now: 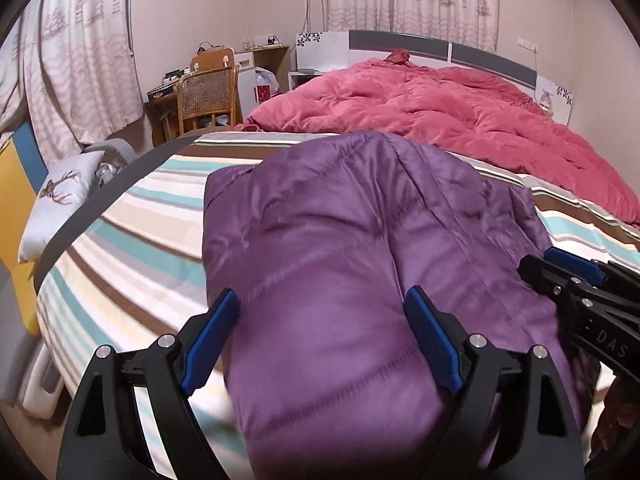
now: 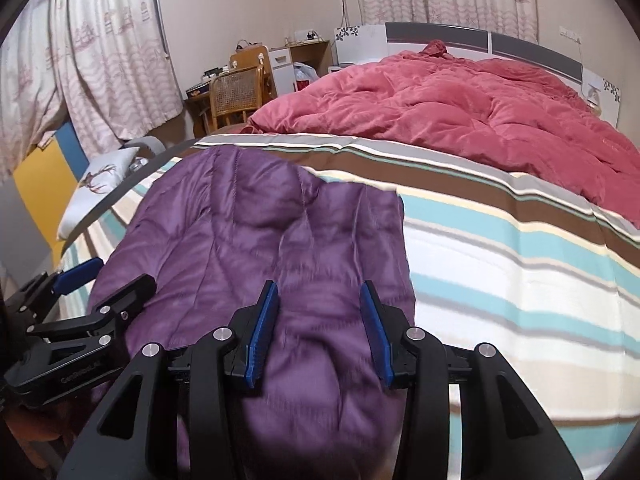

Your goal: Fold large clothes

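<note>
Pillow [image 1: 56, 200] w/ a deer print sits far left, off the bed edge. Next, our left gripper [image 1: 320, 328] is spread wide, holding nothing, its fingers straddling the near end of the purple jacket [image 1: 340, 260]. Jacket lies on the striped sheet [image 1: 132, 232], long axis running straight away from us toward the red quilt [image 1: 460, 120]. Right gripper [image 2: 318, 320] is also released, fingers apart over the jacket's near right part. Both sit at the near hem, so we'd judge the next fold goes forward, away from us. No containers w/ contents that we can see.
</note>
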`<state>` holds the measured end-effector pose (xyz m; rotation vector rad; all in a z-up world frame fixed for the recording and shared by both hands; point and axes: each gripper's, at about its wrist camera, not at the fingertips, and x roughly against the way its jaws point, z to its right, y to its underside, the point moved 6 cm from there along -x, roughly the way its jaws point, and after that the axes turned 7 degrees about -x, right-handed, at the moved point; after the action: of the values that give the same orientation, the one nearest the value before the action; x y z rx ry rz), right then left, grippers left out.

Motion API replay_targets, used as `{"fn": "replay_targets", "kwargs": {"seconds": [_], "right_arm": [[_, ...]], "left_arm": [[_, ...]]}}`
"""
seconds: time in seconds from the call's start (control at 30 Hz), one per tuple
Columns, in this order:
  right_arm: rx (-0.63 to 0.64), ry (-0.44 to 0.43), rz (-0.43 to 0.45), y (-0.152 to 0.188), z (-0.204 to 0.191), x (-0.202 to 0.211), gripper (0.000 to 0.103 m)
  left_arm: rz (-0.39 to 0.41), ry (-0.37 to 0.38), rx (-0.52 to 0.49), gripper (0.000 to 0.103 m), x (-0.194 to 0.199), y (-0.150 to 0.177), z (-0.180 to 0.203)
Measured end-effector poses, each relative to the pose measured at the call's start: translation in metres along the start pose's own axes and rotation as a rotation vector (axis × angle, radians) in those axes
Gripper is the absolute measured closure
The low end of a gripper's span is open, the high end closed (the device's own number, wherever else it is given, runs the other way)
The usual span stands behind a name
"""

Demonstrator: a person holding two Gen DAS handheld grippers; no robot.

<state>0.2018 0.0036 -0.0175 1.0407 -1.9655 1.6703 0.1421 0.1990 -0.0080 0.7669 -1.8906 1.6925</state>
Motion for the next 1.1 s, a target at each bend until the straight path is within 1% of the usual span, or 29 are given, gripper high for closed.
{"fn": "replay_targets", "kwargs": {"seconds": [0.1,0.17,0.23,0.33,0.43,0.47,0.53,0.57,0.6,0.67,0.73,0.83,0.87,0.9,1.1], "right_arm": [[0.0,-0.002,0.0,0.009,0.001,0.009,0.061],[0.003,0.001,-0.009,0.014,0.003,0.007,0.061],[0.009,0.014,-0.037,0.018,0.006,-0.004,0.061],[0.005,0.027,-0.046,0.018,0.007,-0.011,0.061],[-0.011,0.015,-0.029,0.018,0.005,0.002,0.061],[-0.02,0.008,-0.024,0.018,0.006,0.006,0.059],[-0.044,-0.009,-0.008,0.02,0.007,0.018,0.058],[-0.053,-0.021,0.0,0.021,0.007,0.025,0.055],[-0.057,-0.029,0.006,0.023,0.007,0.031,0.048],[-0.051,-0.041,0.016,0.027,0.006,0.042,0.044],[-0.031,-0.039,0.022,0.035,0.004,0.053,0.044],[-0.028,-0.046,0.016,0.046,0.002,0.064,0.042],[-0.031,-0.045,0.016,0.049,0.003,0.067,0.036],[-0.033,-0.041,0.017,0.053,0.003,0.071,0.034],[-0.016,-0.038,0.002,0.076,0.003,0.085,0.034]], "left_arm": [[-0.001,0.01,0.007,0.017,0.016,0.012,0.002],[-0.001,0.014,0.01,0.017,0.019,0.019,0.004],[-0.005,0.015,0.018,0.017,0.015,0.024,0.004],[-0.005,0.003,0.014,0.016,0.013,0.026,0.004],[-0.012,0.0,0.005,0.017,0.022,0.025,0.004],[-0.01,-0.003,0.003,0.015,0.027,0.026,0.004],[-0.004,-0.014,0.007,0.01,0.036,0.028,0.003],[0.003,-0.021,0.01,0.006,0.042,0.031,0.002],[0.009,-0.025,0.015,0.004,0.047,0.035,0.002],[0.012,-0.016,0.04,0.002,0.055,0.042,0.0],[0.012,-0.004,0.063,0.002,0.063,0.048,-0.003],[0.007,-0.014,0.085,0.002,0.073,0.058,-0.005],[0.005,-0.015,0.087,0.002,0.075,0.061,-0.005],[0.001,-0.018,0.092,0.002,0.079,0.064,-0.005],[-0.03,0.014,0.126,0.002,0.091,0.084,-0.003]]}}
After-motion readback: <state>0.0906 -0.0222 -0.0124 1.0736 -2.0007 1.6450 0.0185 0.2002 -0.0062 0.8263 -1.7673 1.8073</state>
